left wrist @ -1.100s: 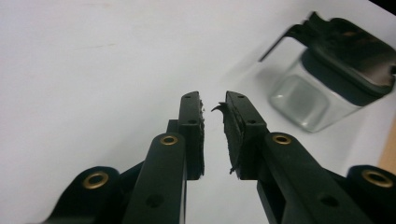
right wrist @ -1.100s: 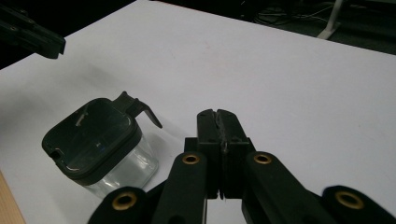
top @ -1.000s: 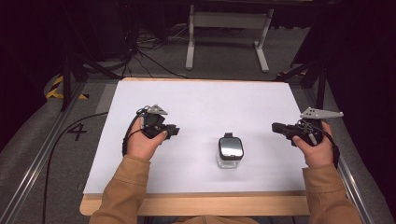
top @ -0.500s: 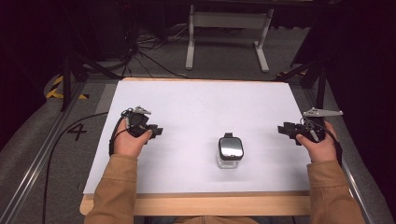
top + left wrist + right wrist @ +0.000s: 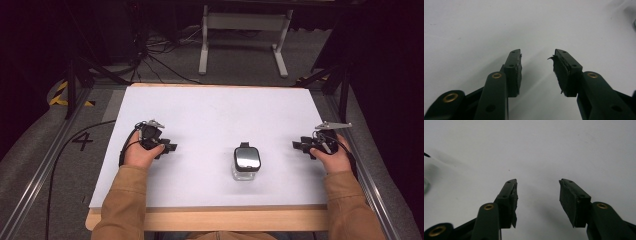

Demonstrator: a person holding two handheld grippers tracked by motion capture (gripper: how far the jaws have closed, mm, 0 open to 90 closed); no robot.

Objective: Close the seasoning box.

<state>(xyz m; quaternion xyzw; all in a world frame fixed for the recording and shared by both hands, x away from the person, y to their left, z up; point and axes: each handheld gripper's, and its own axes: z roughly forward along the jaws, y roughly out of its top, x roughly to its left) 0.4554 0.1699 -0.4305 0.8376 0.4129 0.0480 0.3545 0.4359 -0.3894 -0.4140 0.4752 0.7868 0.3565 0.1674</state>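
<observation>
A small clear jar with a black lid (image 5: 246, 161) stands on the white table top (image 5: 215, 115), near its front middle. My left gripper (image 5: 170, 147) rests low at the left, well apart from the jar, jaws pointing right. In the left gripper view it (image 5: 537, 56) stands open over bare white surface with nothing between the pads. My right gripper (image 5: 298, 146) is at the right edge, jaws pointing left toward the jar, with a grey plate on top. In the right gripper view it (image 5: 537, 185) is open and empty; a blurred bit of the jar (image 5: 426, 185) shows at the left edge.
The white top lies on a wooden board (image 5: 210, 220) with its front edge near the person's sleeves. Metal rails run along both sides. Behind the table stand a grey frame (image 5: 242, 30) and loose cables (image 5: 160, 55) on the dark floor.
My left gripper swung out to the left, then came back a little to the right and lower. My right gripper drifted slightly right and down. The jar stayed put.
</observation>
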